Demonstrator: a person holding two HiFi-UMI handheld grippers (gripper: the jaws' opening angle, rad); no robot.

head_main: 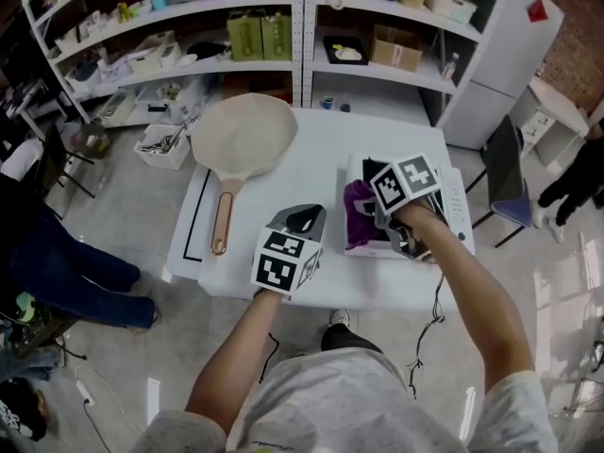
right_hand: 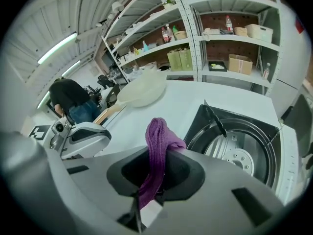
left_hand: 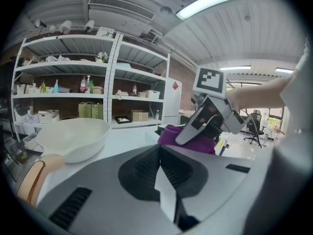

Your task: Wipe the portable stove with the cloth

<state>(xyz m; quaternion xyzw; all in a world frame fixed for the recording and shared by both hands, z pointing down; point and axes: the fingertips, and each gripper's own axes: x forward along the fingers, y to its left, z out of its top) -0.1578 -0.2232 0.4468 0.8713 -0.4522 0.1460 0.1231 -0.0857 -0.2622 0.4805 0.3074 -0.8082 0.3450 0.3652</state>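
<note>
Setting: white table in front of white metal shelving stocked with boxes and bottles.
Stove: black-topped portable stove with white casing sits at the table's right end, its round burner ring in view.
Cloth: purple knitted cloth, bunched over the stove's left edge.
Right gripper: jaws clamped on the cloth.
Left gripper: jaws pressed together, nothing between them; above the table's near edge, apart from the stove.
Pan: cream round pan with copper-coloured handle lies on the table's left half.

My left gripper: jaws together, seemingly nothing between them. Beyond it I see the right gripper on a purple cloth. At left, a pale pan rests on the white table, with shelves behind.
</note>
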